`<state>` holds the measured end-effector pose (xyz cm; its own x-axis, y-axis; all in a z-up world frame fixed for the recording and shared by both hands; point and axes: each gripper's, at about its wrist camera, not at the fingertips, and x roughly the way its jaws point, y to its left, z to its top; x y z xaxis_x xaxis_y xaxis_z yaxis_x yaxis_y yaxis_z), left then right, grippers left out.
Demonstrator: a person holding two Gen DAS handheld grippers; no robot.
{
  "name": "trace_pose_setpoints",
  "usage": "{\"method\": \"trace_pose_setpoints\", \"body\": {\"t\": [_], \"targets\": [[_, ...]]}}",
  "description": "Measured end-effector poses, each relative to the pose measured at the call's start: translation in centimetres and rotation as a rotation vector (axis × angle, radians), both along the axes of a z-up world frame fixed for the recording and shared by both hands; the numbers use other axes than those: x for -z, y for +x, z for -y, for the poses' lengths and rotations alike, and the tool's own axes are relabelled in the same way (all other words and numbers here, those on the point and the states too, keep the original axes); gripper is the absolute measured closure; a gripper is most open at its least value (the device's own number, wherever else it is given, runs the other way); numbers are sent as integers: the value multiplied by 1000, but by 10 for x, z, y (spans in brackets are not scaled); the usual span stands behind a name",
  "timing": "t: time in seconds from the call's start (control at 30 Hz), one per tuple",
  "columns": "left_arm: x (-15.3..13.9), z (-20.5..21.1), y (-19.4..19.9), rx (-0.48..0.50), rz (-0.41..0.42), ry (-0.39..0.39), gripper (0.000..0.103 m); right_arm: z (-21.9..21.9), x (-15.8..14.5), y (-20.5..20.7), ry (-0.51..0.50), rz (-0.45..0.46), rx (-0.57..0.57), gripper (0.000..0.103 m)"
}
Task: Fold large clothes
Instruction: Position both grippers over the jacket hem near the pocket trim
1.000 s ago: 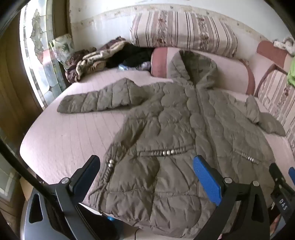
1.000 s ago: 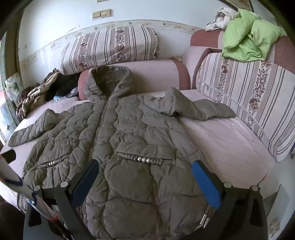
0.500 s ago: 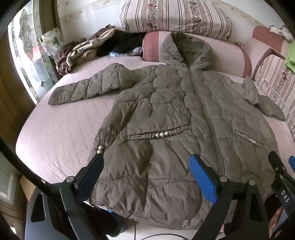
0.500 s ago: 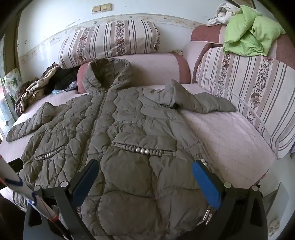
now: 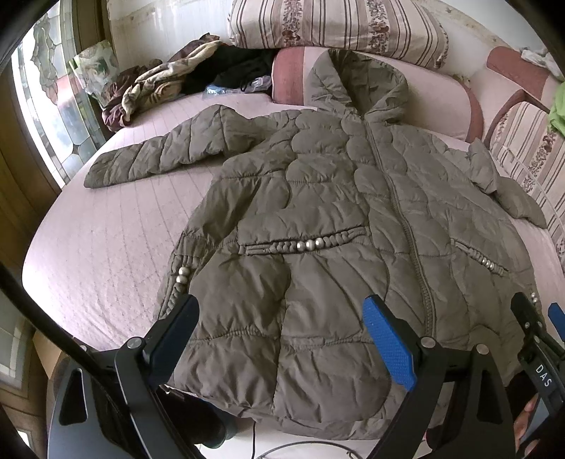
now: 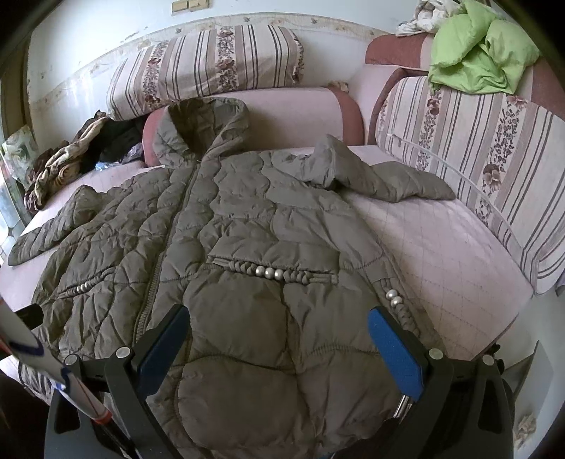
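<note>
An olive quilted hooded jacket (image 5: 317, 219) lies front up and zipped on a pink quilted couch seat (image 5: 99, 247), hood against the backrest, both sleeves spread out. Its hem hangs over the front edge. My left gripper (image 5: 282, 335) is open and empty over the hem's left half. My right gripper (image 6: 279, 346) is open and empty over the hem's right half, and the jacket (image 6: 247, 247) fills that view. The right gripper's fingers (image 5: 529, 317) show at the right edge of the left wrist view.
Striped floral cushions (image 5: 335, 28) line the back and a striped cushion (image 6: 476, 159) the right side. A pile of crumpled clothes (image 5: 159, 81) lies at the back left by a stained-glass window (image 5: 46, 99). A green blanket (image 6: 476, 53) sits on the right armrest.
Both grippers have moved forward and lower toward the jacket's hem; the jacket now looks larger and nearer in both views. The jacket has not moved.
</note>
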<state>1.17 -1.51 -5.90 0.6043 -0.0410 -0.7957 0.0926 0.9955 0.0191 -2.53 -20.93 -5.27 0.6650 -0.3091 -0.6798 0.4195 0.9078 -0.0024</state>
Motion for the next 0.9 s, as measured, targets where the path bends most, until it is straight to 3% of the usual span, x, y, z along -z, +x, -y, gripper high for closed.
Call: {"method": "trace_pose_setpoints", "body": {"t": [0.9], "targets": [[16, -7, 11, 1, -26, -27, 10, -2, 11, 8, 3, -46, -7, 0]]}}
